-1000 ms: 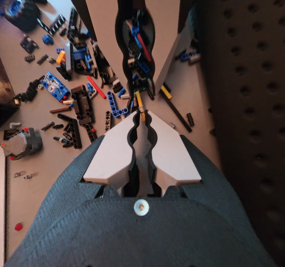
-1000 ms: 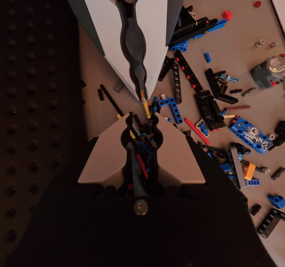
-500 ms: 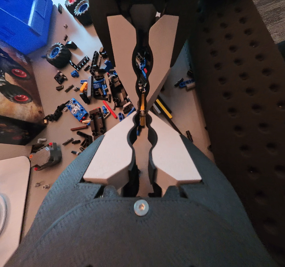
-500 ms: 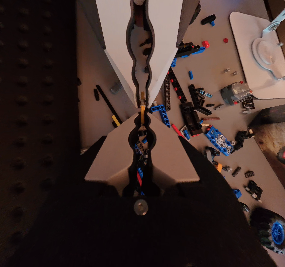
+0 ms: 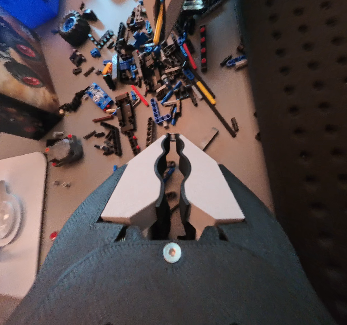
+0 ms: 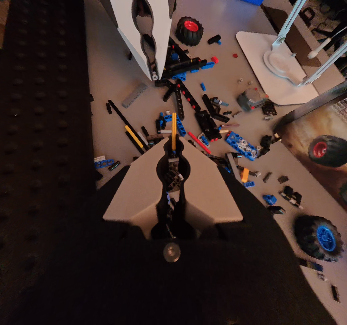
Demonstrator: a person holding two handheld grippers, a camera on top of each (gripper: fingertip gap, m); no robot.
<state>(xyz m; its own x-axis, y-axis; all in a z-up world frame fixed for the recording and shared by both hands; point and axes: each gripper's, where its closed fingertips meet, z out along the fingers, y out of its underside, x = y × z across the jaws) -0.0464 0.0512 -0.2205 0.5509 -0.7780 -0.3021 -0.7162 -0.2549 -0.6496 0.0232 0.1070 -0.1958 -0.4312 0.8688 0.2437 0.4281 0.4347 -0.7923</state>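
Note:
My left gripper (image 5: 172, 135) is shut on a small grey bush (image 5: 173, 136) pinched at its very tips, above the table. My right gripper (image 6: 173, 141) is shut on a yellow axle (image 6: 174, 128) that sticks out forward past its tips. The two grippers are apart and point toward each other. The left gripper also shows at the top of the right wrist view (image 6: 155, 77), with the bush (image 6: 154, 76) in its tips. The right gripper shows at the top of the left wrist view (image 5: 161, 32), with the yellow axle (image 5: 158, 24).
Loose black, blue and red building pieces (image 5: 154, 68) lie scattered on the tan table (image 5: 216, 165), with a second yellow axle (image 5: 205, 95). Around them are wheels (image 6: 189, 31), a blue bin (image 5: 28, 0), a printed box (image 5: 20, 71), a white lamp base (image 6: 272, 68) and a dark studded mat (image 5: 300, 109). There is about 10 cm between the tips of the two grippers.
Both grippers were tip to tip on the yellow axle with the bush on it. They have pulled apart: the bush stays in the left gripper, the axle in the right.

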